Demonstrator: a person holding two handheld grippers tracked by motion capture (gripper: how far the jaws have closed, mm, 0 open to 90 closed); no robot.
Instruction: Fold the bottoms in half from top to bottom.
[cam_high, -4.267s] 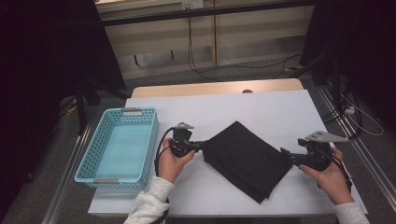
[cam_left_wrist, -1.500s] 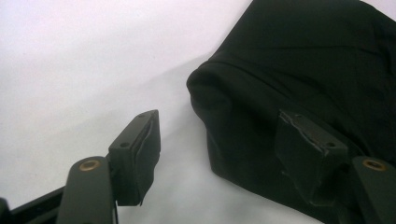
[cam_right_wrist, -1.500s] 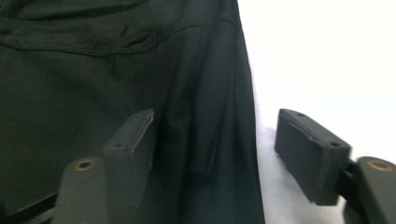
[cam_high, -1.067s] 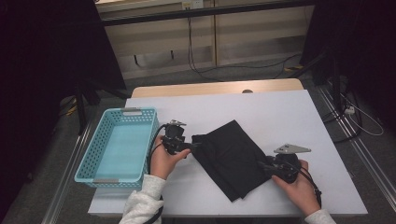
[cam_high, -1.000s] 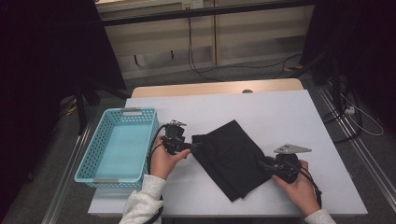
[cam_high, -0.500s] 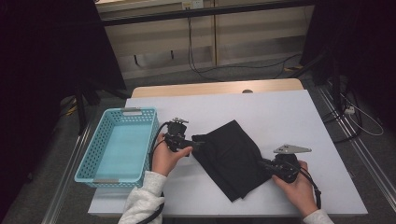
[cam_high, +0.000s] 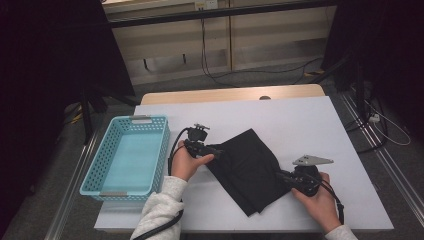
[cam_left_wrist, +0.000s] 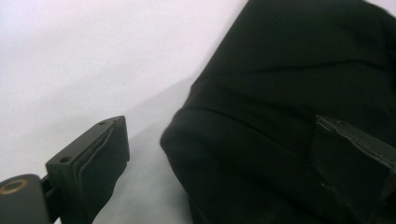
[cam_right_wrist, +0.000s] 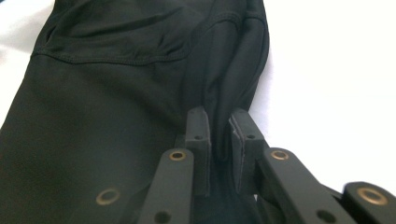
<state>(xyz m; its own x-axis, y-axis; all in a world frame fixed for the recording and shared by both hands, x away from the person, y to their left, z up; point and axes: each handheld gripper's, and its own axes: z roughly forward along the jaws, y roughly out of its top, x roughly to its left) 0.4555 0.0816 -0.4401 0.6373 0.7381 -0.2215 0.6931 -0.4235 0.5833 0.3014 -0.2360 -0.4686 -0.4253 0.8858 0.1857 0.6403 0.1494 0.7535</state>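
A black cloth (cam_high: 250, 170) lies folded on the white table (cam_high: 310, 120), one corner toward the front edge. My left gripper (cam_high: 217, 150) is at the cloth's left corner, open; its jaws have just been opening. In the left gripper view the rounded fold of the cloth (cam_left_wrist: 280, 93) lies between the wide jaws of the left gripper (cam_left_wrist: 219, 135), and no pad presses on it. My right gripper (cam_high: 281, 176) is at the cloth's right edge. In the right gripper view the right gripper (cam_right_wrist: 219, 116) has just closed and is shut on a raised pleat of the cloth (cam_right_wrist: 116, 93).
A light blue plastic basket (cam_high: 161, 145) stands on the table's left side, close to my left hand. A tan table edge runs along the far side, and cables lie on the floor beyond. Bare white table shows behind and to the right of the cloth.
My left gripper has slid a little to the right onto the cloth's corner. The right hand has stayed put at the cloth's right edge; long before, it had carried that edge leftward.
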